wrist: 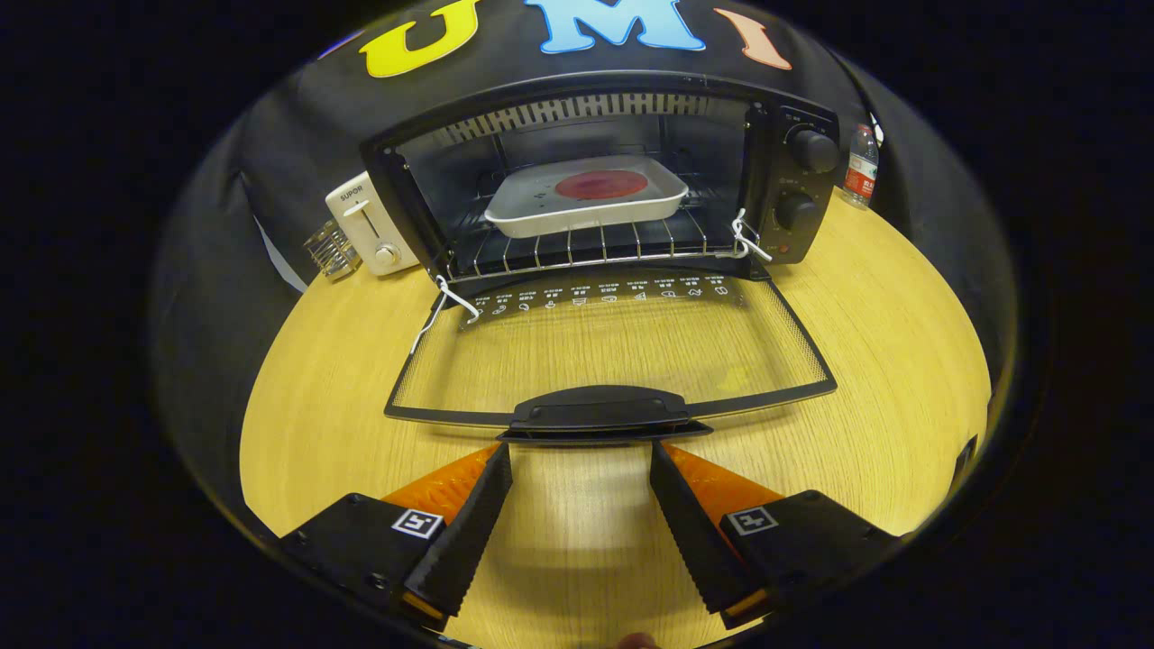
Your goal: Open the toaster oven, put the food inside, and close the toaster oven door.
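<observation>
The tool point(581, 451) is spread wide, empty, its fingertips just under the door handle point(599, 410) of the toaster oven point(793, 180) at the worktop's point(883, 342) back edge. The door lies open; the food point(601, 185) sits in a tray point(541, 216) on the rack.

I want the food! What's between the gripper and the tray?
In the gripper view, the lowered glass door and its handle lie between the open gripper and tray.

gripper-mounted, facing open toaster oven point(595, 194), close
</observation>
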`<action>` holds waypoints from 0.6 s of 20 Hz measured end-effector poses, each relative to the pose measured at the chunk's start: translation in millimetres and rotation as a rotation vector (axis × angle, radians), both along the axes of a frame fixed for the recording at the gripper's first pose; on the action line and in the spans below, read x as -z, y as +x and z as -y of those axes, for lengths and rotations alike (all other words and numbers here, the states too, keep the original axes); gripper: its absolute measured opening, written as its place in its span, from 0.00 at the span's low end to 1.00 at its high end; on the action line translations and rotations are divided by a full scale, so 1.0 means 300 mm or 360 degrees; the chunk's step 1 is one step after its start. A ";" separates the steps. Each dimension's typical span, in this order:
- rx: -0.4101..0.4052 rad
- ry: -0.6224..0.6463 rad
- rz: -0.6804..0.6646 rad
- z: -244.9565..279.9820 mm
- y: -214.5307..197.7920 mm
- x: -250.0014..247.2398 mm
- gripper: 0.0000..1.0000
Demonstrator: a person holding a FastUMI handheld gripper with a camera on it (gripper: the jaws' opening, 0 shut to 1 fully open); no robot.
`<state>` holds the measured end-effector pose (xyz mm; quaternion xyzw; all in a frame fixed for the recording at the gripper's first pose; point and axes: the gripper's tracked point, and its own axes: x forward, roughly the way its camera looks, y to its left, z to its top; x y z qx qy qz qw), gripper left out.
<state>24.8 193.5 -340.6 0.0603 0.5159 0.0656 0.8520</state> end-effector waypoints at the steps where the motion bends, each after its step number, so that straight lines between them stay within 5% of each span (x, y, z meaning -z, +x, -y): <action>1: -0.0002 -0.0037 0.0013 0.006 0.006 0.003 0.97; 12: 0.0008 -0.0249 0.0063 0.007 0.003 -0.019 0.95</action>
